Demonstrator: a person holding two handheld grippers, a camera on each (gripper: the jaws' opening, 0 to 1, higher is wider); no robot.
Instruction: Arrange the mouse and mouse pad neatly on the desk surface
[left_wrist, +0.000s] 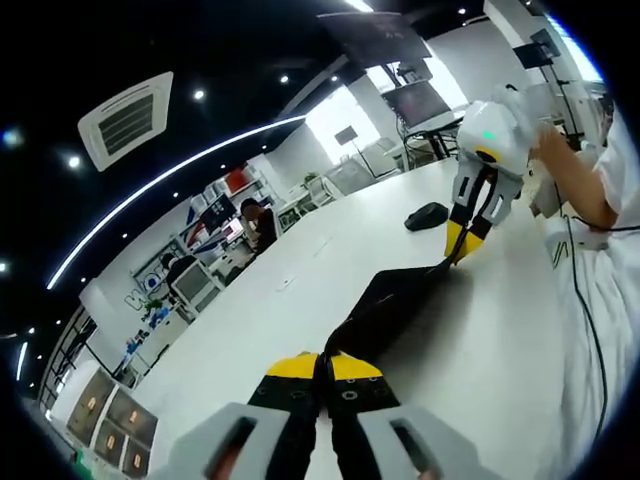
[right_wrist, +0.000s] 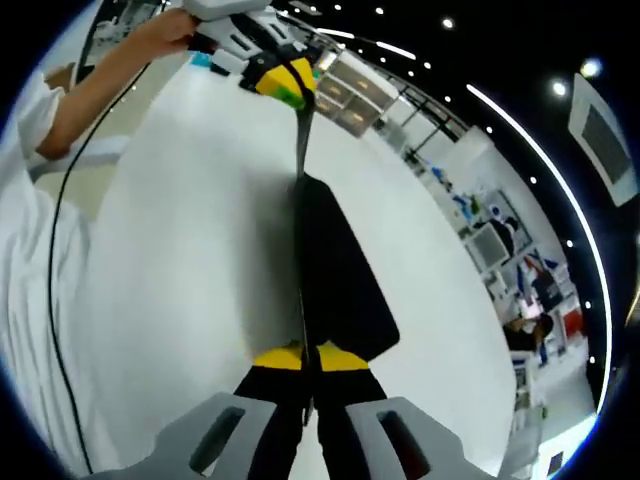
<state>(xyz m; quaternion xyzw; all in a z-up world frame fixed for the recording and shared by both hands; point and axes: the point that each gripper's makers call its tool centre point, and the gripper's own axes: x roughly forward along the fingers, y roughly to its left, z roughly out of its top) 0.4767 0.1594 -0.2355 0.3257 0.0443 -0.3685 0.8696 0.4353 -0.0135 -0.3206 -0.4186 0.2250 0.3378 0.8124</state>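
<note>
Left gripper view: one black mouse pad (left_wrist: 385, 305) held between two grippers over one white worktop (left_wrist: 300, 300).
Items, counted: two grippers, each with jaws clenched on an opposite edge of the mouse pad, the left gripper (left_wrist: 322, 375) at the near edge, the right gripper (left_wrist: 455, 248) at the far edge; one mouse pad, stretched between them above the worktop, seen edge-on and sagging in the right gripper view (right_wrist: 335, 270), where the right gripper (right_wrist: 310, 362) and left gripper (right_wrist: 292, 92) both show; one black mouse (left_wrist: 426, 215), resting on the worktop beyond the pad, apart from it; one person's hand (left_wrist: 548, 145) on the right gripper.
</note>
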